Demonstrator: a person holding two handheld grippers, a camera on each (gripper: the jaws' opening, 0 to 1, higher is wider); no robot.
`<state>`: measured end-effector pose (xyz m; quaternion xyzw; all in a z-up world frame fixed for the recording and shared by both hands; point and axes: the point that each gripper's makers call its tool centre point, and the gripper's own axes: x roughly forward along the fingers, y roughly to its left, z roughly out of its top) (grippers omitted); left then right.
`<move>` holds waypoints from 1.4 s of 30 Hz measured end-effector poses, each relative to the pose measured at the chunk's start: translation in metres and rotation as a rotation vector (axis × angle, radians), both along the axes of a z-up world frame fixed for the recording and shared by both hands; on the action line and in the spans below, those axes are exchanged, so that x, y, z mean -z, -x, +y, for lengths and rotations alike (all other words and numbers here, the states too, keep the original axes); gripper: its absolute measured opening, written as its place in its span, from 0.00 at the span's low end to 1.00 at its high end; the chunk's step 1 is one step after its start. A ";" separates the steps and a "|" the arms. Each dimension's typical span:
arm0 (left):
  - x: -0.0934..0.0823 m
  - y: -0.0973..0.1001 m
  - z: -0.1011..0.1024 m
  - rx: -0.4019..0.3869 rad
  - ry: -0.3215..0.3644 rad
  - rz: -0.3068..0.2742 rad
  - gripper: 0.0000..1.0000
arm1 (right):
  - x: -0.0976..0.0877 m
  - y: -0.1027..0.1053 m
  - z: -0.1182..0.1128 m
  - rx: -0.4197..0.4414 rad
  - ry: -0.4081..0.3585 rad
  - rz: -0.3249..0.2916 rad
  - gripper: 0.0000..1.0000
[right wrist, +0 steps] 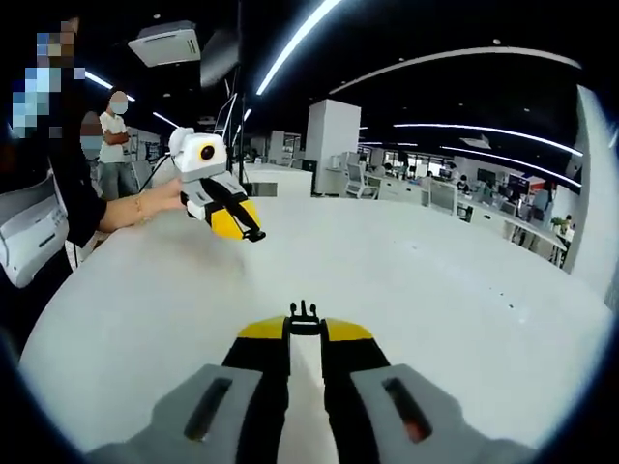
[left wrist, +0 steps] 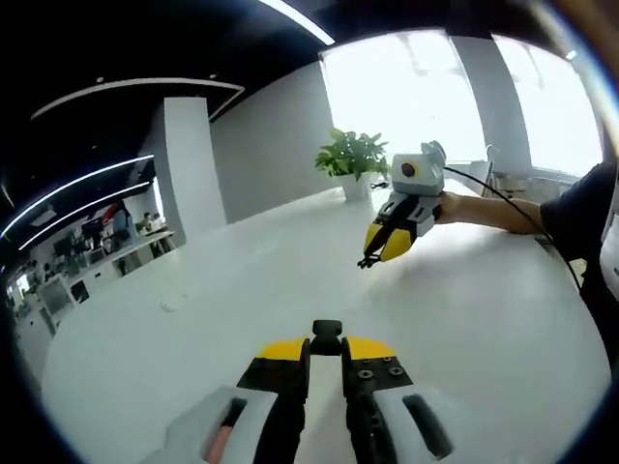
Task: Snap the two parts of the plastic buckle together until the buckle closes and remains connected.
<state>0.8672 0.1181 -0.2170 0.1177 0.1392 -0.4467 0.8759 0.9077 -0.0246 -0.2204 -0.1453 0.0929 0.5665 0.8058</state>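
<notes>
My left gripper point(left wrist: 326, 352) is shut on the black socket half of the buckle point(left wrist: 326, 335), which sticks up between its yellow tips. My right gripper point(right wrist: 305, 331) is shut on the black pronged half point(right wrist: 304, 313). Both are held above the white table point(left wrist: 242, 290), well apart and pointing toward each other. In the left gripper view the right gripper point(left wrist: 371, 257) hangs at upper right with a small black piece point(left wrist: 367, 262) at its tip. In the right gripper view the left gripper point(right wrist: 250, 232) is at upper left, with the socket half point(right wrist: 257, 236) at its tip.
A potted plant point(left wrist: 352, 158) stands at the table's far edge by bright windows. The person's forearm point(left wrist: 488, 211) reaches in from the right. Another person point(right wrist: 116, 137) stands beyond the table. Office desks point(right wrist: 455, 198) lie farther back.
</notes>
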 end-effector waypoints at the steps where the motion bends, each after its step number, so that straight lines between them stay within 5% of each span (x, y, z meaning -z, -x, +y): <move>1: 0.001 0.002 0.000 0.002 0.001 0.004 0.12 | 0.001 0.000 0.000 -0.002 0.001 0.003 0.11; 17: 0.018 0.032 -0.005 0.035 -0.019 0.037 0.12 | 0.012 0.033 0.029 -0.098 0.045 -0.010 0.11; 42: 0.027 0.040 -0.011 0.080 -0.059 0.044 0.12 | 0.014 0.051 0.041 -0.152 0.045 -0.007 0.11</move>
